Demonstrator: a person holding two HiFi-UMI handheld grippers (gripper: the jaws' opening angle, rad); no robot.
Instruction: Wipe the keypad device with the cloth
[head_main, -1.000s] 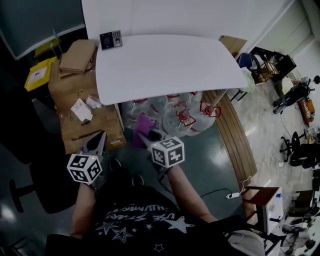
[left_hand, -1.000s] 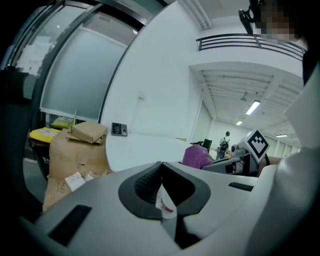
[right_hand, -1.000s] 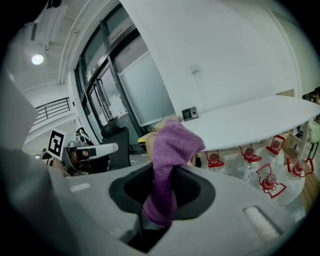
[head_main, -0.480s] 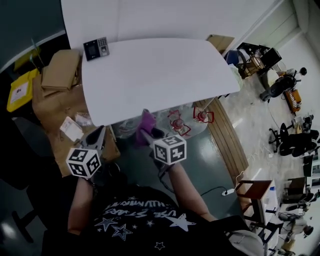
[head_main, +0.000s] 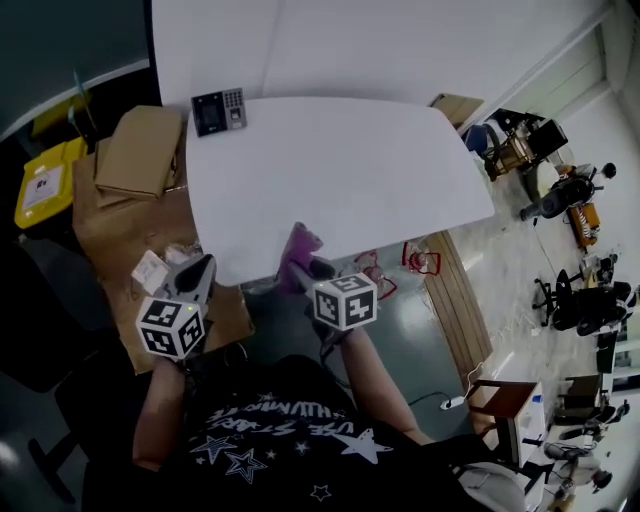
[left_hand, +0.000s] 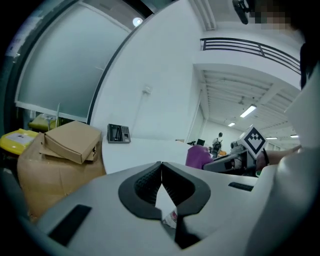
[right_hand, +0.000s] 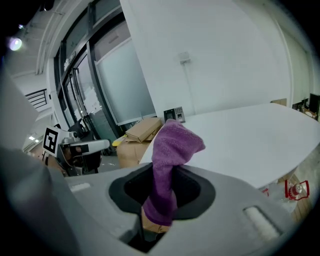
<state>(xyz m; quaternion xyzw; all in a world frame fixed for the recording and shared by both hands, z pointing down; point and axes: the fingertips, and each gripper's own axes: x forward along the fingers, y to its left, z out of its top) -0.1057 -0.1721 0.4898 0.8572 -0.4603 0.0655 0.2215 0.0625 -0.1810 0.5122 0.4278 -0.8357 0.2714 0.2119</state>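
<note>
The keypad device (head_main: 218, 110), dark with a small screen and buttons, sits at the far left corner of the white table (head_main: 350, 170). It also shows far off as the keypad device (left_hand: 118, 133) and the keypad device (right_hand: 173, 114). My right gripper (head_main: 297, 262) is shut on a purple cloth (head_main: 301, 245) at the table's near edge. In the right gripper view the cloth (right_hand: 172, 147) stands up out of the right gripper (right_hand: 165, 172). My left gripper (head_main: 200, 268) hangs left of the table over a cardboard box. The left gripper (left_hand: 161, 165) is shut on nothing.
Cardboard boxes (head_main: 140, 150) are stacked left of the table, with a yellow bin (head_main: 42, 185) beyond them. Large water bottles with red handles (head_main: 420, 258) stand under the table's near right side. Chairs and clutter (head_main: 560, 190) fill the right side of the room.
Both grippers have come nearer to the table's near edge, and the purple cloth now overlaps that edge. Both grippers stay shut as before.
</note>
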